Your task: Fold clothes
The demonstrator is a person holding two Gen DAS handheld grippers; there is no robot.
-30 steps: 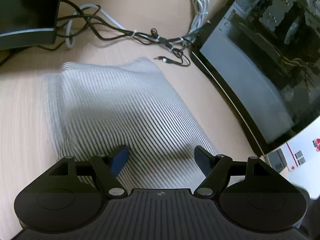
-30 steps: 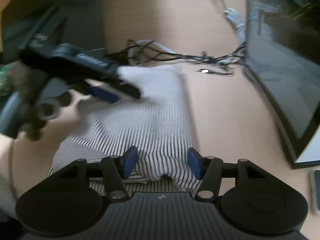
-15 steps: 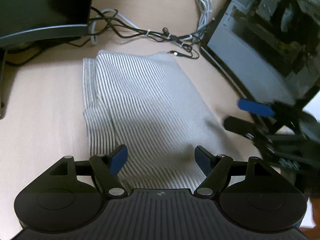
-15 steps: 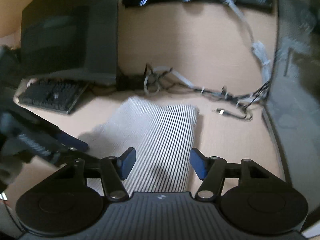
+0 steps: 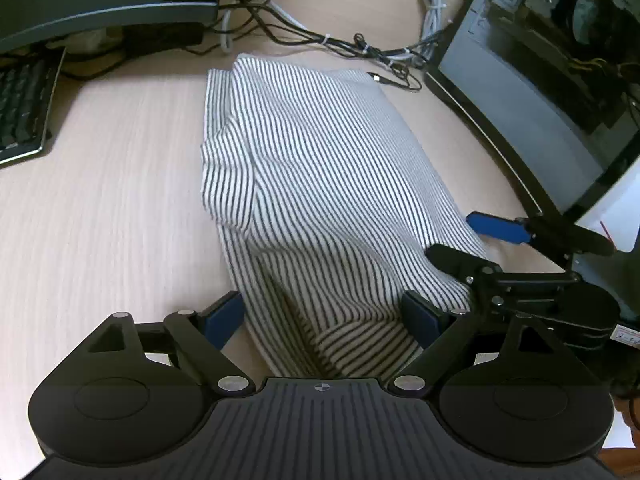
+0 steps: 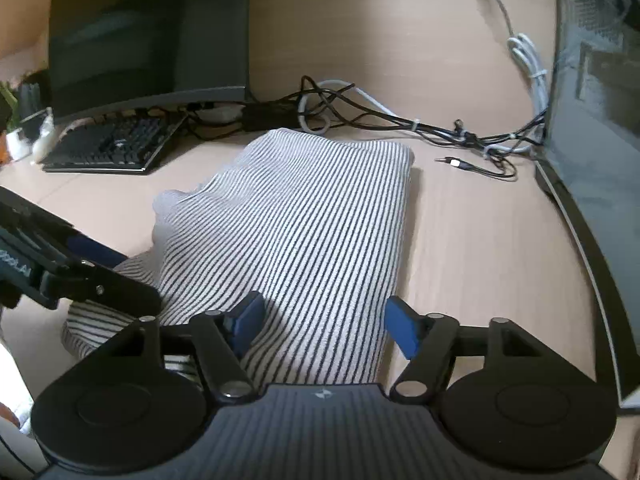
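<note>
- We've got a black-and-white striped garment [image 5: 320,184] lying folded into a long, narrow stack on the light wood desk [image 5: 100,200], running away from us toward the cables at the back.
- Our left gripper [image 5: 324,314] sits over the near end of the garment with its jaws spread wide, blue pads on either side of the cloth, nothing pinched. The left pad is right at the cloth's edge over the desk; the right pad is against a bunched fold.
- Our right gripper [image 6: 324,324] is spread apart too, hovering at the near end of the top layer. Can't really tell whether the pads touch the fabric.
- From the left wrist camera we see the right gripper [image 5: 476,240] coming in from the right, at the garment's near right corner, one blue pad above the cloth edge and the dark finger low against it.
- From the right wrist camera the left gripper [image 6: 108,270] pokes in from the left, by a lower striped layer that sticks out.
- The left side of the stack is a bit lumpy, with a fold bulging out partway along.
- Around it: a keyboard [image 6: 108,146] under a dark monitor [image 6: 148,36] on the far left, a tangle of cables [image 6: 400,124] behind the garment, and a PC case [image 5: 560,60] with a see-through side panel on the right.
</note>
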